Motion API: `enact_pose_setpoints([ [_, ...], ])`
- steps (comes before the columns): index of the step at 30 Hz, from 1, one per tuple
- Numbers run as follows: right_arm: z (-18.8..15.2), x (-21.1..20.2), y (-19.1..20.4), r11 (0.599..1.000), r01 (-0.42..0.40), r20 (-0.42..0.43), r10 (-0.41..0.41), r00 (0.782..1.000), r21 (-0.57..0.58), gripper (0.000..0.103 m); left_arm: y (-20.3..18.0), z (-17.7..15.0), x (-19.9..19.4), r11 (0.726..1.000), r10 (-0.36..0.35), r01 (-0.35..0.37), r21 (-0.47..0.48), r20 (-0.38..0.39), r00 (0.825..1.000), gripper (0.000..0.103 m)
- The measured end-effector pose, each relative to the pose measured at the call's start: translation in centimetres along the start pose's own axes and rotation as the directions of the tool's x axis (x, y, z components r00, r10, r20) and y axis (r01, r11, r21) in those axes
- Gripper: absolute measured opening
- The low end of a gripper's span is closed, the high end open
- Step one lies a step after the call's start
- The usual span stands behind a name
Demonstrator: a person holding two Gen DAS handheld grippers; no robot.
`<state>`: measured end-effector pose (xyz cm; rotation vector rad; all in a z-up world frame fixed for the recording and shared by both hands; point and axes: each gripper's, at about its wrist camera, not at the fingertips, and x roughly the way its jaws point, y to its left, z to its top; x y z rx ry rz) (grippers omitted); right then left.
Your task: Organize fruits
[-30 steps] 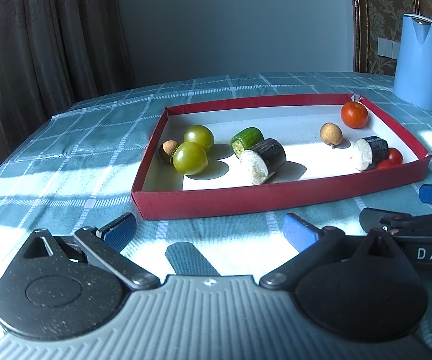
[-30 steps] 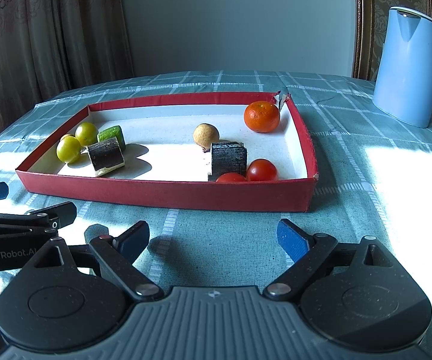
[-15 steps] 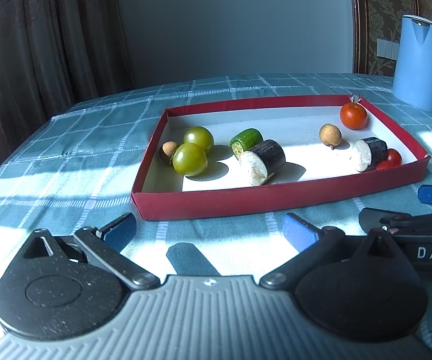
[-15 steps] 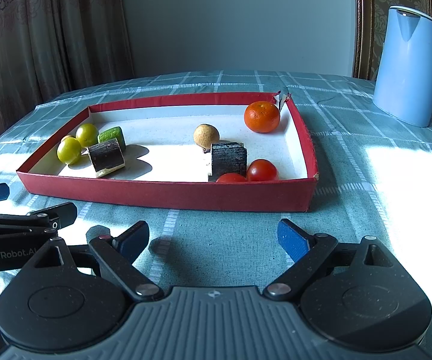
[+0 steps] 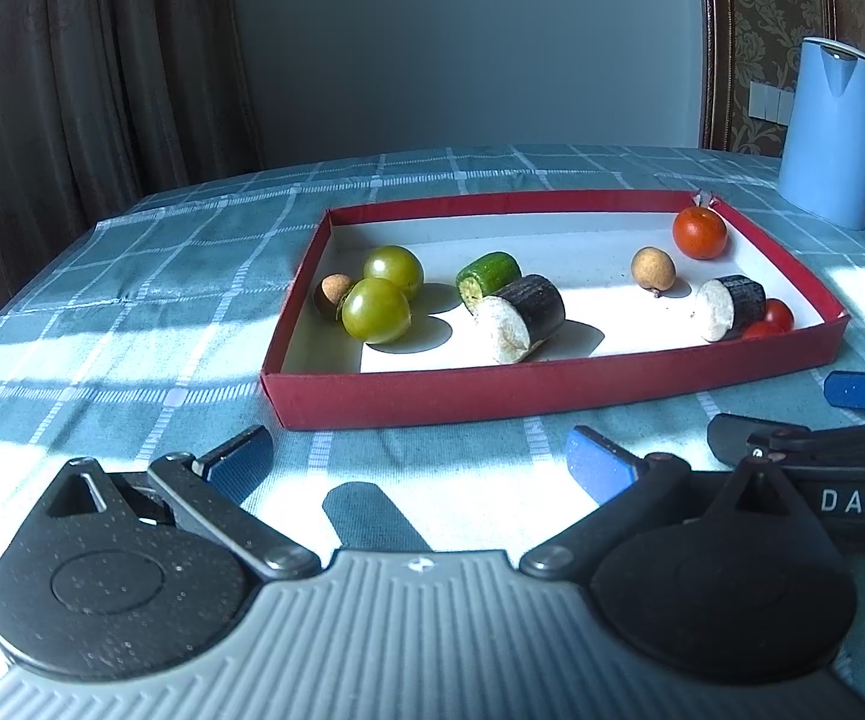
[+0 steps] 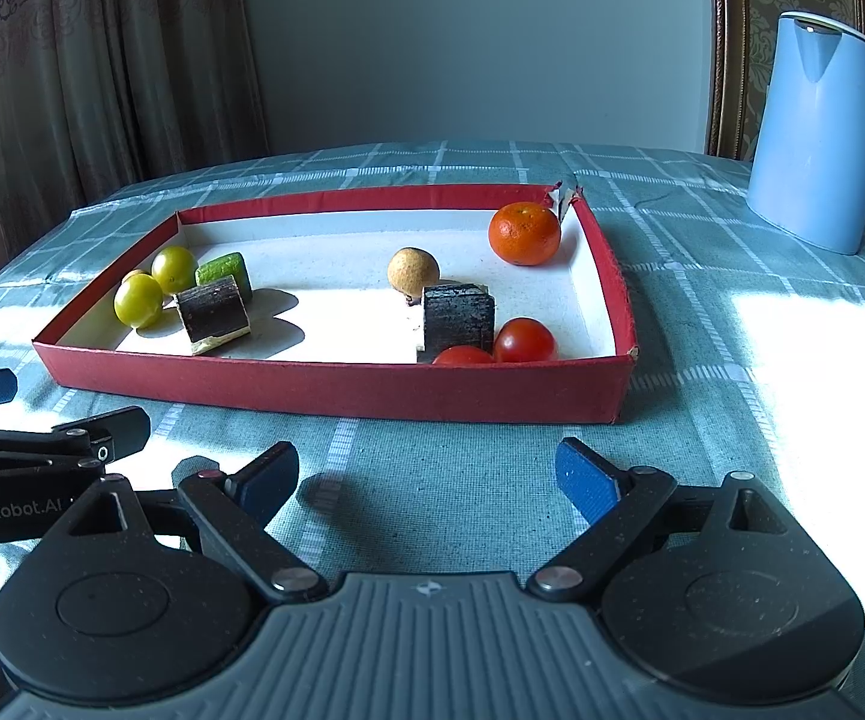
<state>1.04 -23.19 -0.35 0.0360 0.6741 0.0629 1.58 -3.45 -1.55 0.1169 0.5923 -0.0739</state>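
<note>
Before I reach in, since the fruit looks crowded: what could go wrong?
The two red tomatoes sit tight against a dark cut piece and the red tray wall, so fingers may bump neighbours. The round green fruits could roll. The tray's far corner looks torn.

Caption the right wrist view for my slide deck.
Open right tool hovers before a red tray holding an orange, tomatoes and cut vegetables.

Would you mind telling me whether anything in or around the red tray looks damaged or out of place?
The red tray has a torn far right corner, right behind the orange fruit: the cardboard walls are split apart there, with a ragged flap sticking up. The fruit and cut pieces all lie inside the tray; nothing has spilled onto the tablecloth.
</note>
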Motion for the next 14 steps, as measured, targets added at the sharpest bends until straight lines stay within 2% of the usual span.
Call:
enact_pose_setpoints([
  [10, 0.02, 0.0, 0.05, 1.0, 0.001, -0.001, -0.001, 1.0, -0.003, 0.093, -0.08, -0.07, -0.08, 1.0, -0.005, 0.005, 0.012, 0.005, 1.0, 0.103],
  [14, -0.31, -0.34, 0.39, 0.999, 0.03, -0.009, -0.03, 1.0, -0.036, 0.093, -0.25, -0.23, -0.04, 0.999, -0.019, 0.019, 0.026, -0.011, 1.0, 0.103],
])
